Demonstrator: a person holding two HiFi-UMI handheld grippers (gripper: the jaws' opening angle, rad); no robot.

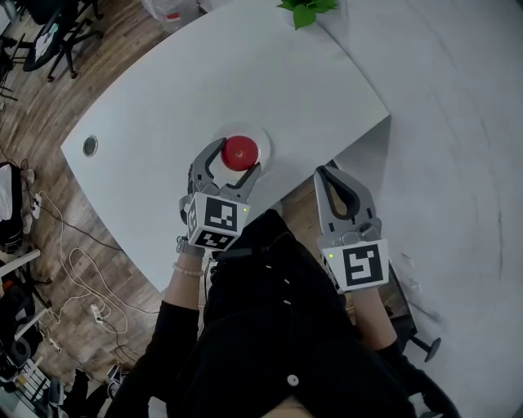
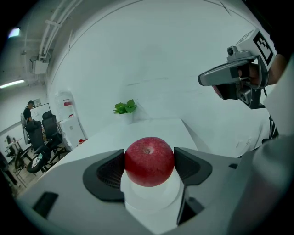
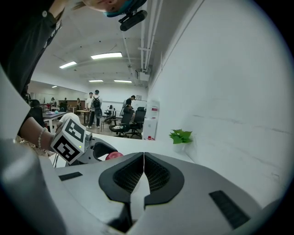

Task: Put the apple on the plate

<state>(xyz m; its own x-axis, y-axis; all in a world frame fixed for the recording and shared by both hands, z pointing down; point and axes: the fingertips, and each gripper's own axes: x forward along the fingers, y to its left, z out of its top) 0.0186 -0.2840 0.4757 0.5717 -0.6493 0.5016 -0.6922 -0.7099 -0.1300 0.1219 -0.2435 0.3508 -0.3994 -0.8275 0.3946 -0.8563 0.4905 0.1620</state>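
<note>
Head view: the white counter [image 1: 204, 82] carries a white plate [image 1: 264, 144] close to its near edge, roughly midway along that edge. The red apple [image 1: 239, 152] sits on the plate, stem end up. The left gripper [image 1: 236, 158] reaches in over the near edge with one jaw on each side of the apple.

Left gripper view: the left gripper [image 2: 149, 166] pinches the apple [image 2: 149, 159]. Both ribbed pads [image 2: 110, 172] touch the fruit's sides, and its underside rests on the plate [image 2: 151, 200].

Right gripper view: the right gripper [image 3: 144, 161] has its jaws pressed together along a single seam, with nothing between them. The left gripper [image 3: 94, 148] and part of the apple [image 3: 114, 155] appear to its left.

In the head view, the right gripper [image 1: 324, 174] is held off the counter, just beyond the near edge toward the counter's right corner, beside the white wall [image 1: 458, 122]. It is well apart from the plate.

A small green plant [image 1: 306, 10] stands at the counter's far edge against the wall.
</note>
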